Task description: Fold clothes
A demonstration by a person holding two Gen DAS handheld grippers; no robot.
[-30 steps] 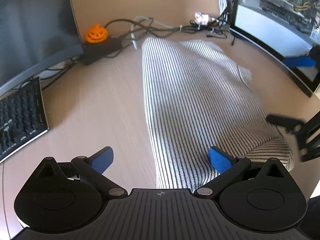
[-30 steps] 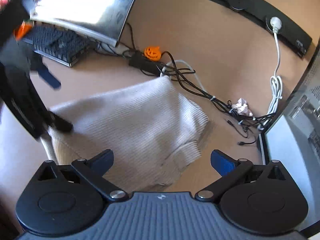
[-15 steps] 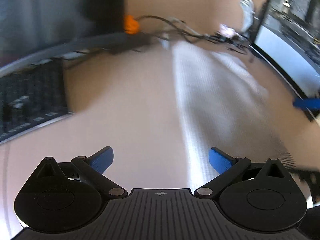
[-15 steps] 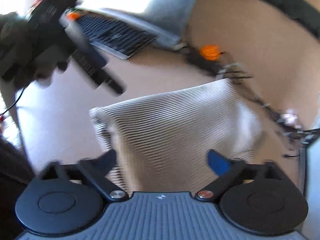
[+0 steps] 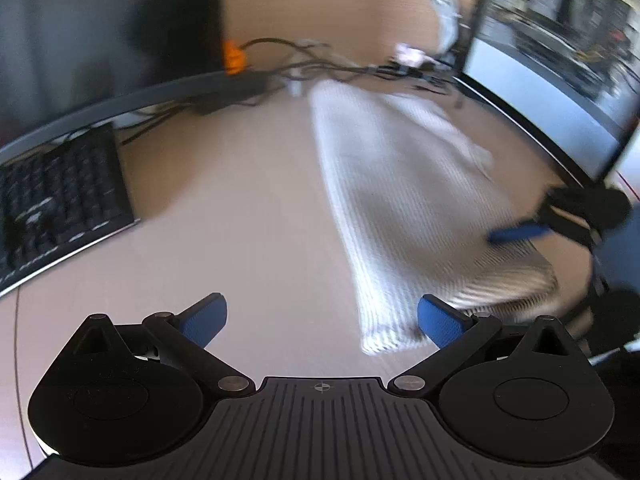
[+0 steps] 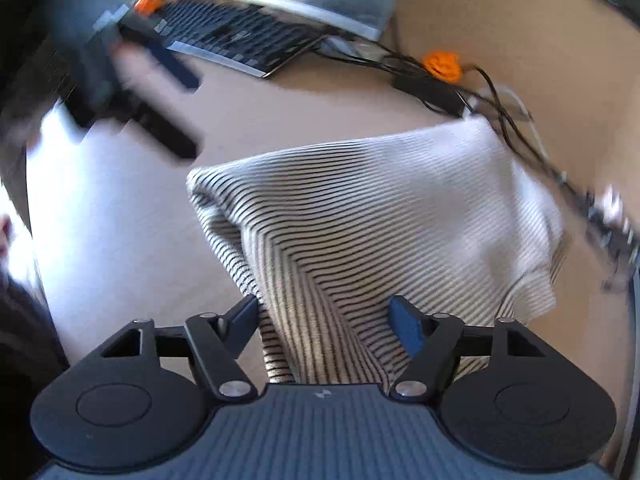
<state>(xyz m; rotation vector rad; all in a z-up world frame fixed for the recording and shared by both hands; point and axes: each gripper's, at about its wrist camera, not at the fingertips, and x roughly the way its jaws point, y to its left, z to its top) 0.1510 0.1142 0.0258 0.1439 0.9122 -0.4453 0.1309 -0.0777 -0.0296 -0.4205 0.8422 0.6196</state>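
Both grippers hang spread: my right gripper point(image 6: 323, 320) has dropped from above onto the striped garment's point(image 6: 380, 216) near edge, my left gripper point(image 5: 322, 318) holds nothing, so I judge another fold coming.

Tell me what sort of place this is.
Most likely a home or office computer desk: a black keyboard and a monitor stand on it, tangled cables run along the back, and a striped garment lies between them.
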